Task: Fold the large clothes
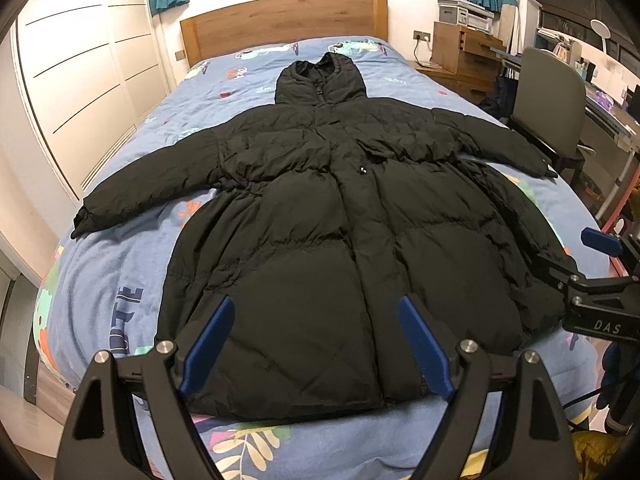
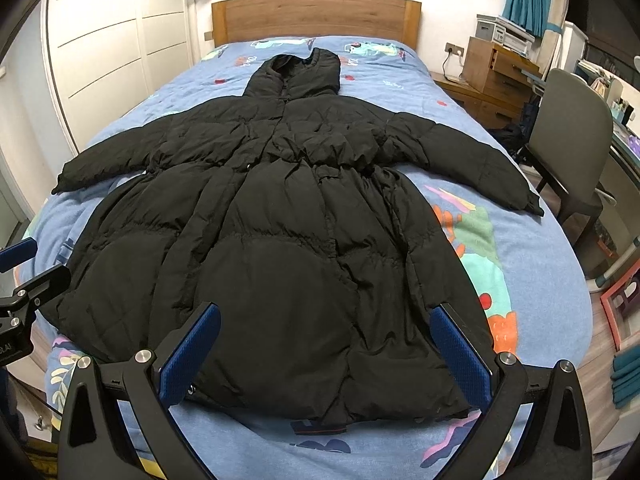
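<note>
Left gripper (image 1: 316,340) and right gripper (image 2: 326,346) both hover with jaws spread wide, holding nothing, above the hem of the black puffer coat (image 1: 320,216), which lies flat, sleeves outspread, on the bed (image 1: 120,280).

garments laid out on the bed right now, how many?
1. A single black hooded coat lies flat, front up, on the blue bedspread, hood toward the headboard, sleeves spread to both sides. Nothing else shows on the bed; anything beneath the coat would be hidden.
</note>
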`<state>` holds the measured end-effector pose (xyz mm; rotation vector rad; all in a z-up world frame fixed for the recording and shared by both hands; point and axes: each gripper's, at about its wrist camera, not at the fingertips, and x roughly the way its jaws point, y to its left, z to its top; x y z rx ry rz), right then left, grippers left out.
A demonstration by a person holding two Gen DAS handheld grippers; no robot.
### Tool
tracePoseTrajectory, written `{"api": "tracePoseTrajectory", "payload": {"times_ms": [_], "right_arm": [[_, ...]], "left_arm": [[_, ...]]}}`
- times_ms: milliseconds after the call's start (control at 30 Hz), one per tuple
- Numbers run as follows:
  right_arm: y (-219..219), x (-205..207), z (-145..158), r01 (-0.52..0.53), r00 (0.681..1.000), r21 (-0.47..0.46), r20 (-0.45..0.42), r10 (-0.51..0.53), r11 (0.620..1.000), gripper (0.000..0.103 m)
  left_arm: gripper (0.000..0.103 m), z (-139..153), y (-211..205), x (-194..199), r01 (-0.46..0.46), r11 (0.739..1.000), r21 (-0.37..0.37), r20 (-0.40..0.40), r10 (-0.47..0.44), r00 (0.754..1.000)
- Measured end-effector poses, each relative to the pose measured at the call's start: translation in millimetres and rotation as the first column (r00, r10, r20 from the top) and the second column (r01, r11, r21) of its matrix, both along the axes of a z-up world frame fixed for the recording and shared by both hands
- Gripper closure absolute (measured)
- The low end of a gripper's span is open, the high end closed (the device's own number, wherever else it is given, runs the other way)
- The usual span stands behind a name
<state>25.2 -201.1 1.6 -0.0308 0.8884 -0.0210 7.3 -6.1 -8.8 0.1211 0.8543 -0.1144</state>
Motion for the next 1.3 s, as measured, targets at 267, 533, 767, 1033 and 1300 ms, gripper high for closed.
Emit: {"api": "tracePoseTrajectory", "payload": {"times_ms": [267,533,767,1033,1300], "right_arm": [[2,1,0,-0.001,1.000,-0.006,-0.004,0.001,1.000,0.000],[2,2,0,0.000,1.000,-0.009,-0.006,0.000,1.000,0.000],[1,4,-3,0.002,1.000,-0.014,-0.016,-0.002,1.000,0.000],[2,11,-2,0.008,1.000,-0.031,-0.024,-0.008,0.999,0.000],[5,26,1,0.012,0.999,-0.048,-0.035,-0.013,0.999,0.000]], "left_arm": [[0.019,-1,0,-1,0.008,1.000,0.001,-0.001,-0.008,1.000],[0.019,-3,-1,2,0.017,1.000,-0.004,-0.018,-0.017,1.000],[0.019,-11,-3,6,0.041,0.999,-0.005,-0.060,-0.042,0.997],[0.019,-14,-4,11,0.060,0.998,-0.020,-0.082,-0.062,0.995],[0.019,-16,9,25,0.034,0.998,-0.043,-0.091,-0.038,0.995]]}}
